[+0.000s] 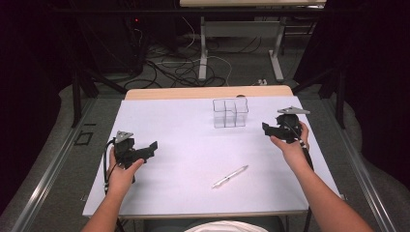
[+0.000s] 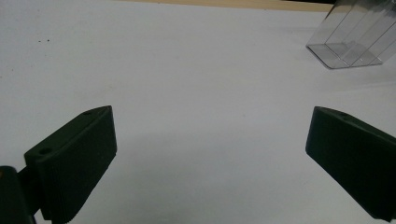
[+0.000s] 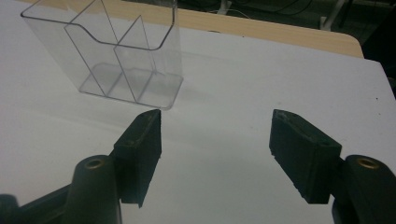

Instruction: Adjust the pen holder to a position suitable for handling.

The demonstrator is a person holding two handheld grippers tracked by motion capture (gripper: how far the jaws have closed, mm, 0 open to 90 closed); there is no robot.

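Beside clear organizer (image 1: 230, 112), right gripper (image 1: 270, 129) jaws apart, left gripper (image 1: 151, 147) jaws apart, pen (image 1: 230, 176) between.

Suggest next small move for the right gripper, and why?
Probably swing the right gripper down toward the pen. Its jaws stand apart with nothing between them, the pen lies loose on the white table, and the clear organizer stands upright, holding nothing.

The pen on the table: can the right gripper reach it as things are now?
Probably yes. The pen lies alone on the white table, and the right gripper, jaws open and empty, has nothing between.
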